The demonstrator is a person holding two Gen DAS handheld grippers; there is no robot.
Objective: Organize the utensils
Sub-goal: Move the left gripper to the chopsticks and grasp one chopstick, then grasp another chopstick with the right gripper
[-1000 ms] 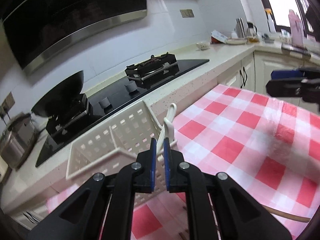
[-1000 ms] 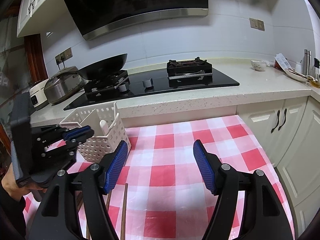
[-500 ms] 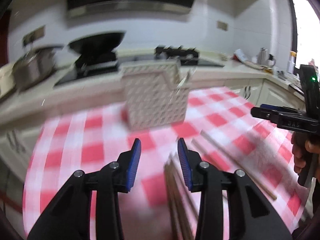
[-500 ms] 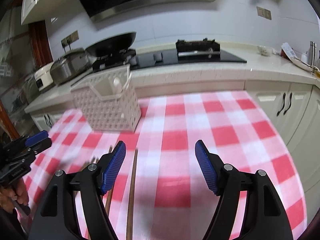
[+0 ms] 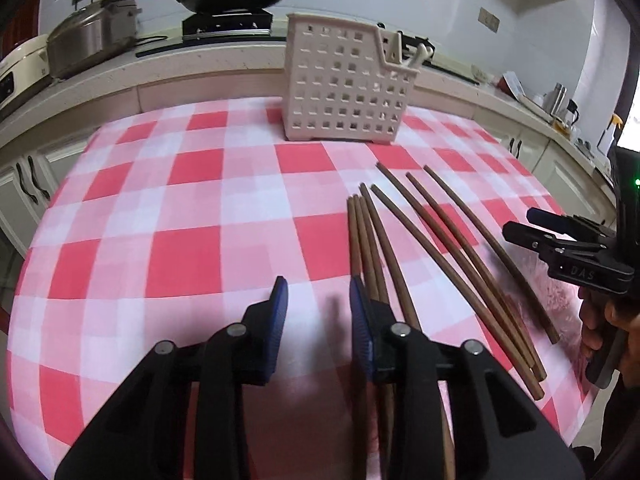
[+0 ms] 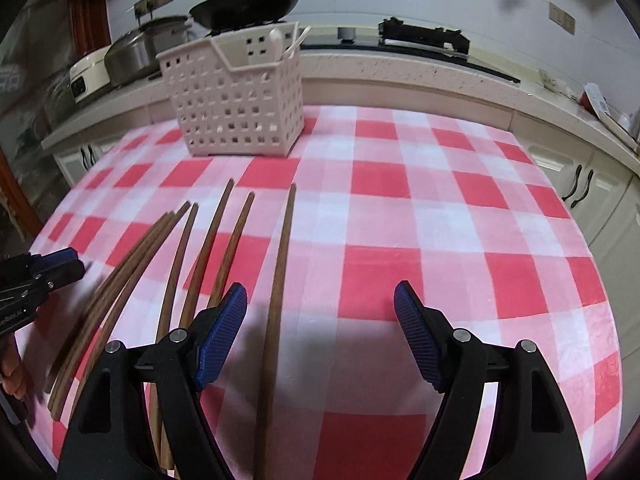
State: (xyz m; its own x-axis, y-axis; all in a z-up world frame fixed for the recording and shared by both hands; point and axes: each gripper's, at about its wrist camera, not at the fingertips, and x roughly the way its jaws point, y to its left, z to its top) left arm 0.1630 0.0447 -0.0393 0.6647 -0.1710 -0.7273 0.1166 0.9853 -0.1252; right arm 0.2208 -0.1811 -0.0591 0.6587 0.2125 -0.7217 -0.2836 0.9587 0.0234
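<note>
Left gripper point(image 5: 318, 294) narrowing on nothing, beside the chopsticks point(image 5: 404, 268); right gripper point(image 6: 320, 300) widening, one chopstick point(image 6: 280, 280) apparently untouched between its jaws; bare checked tablecloth point(image 6: 440, 220) rightward.

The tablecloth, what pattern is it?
Red, pink and white checks on the tablecloth, clearest in the right wrist view.

Matt brown wooden chopsticks point(image 5: 448, 240) lie on a smooth checked cloth point(image 5: 160, 240) near a perforated plastic basket point(image 5: 344, 92)
</note>
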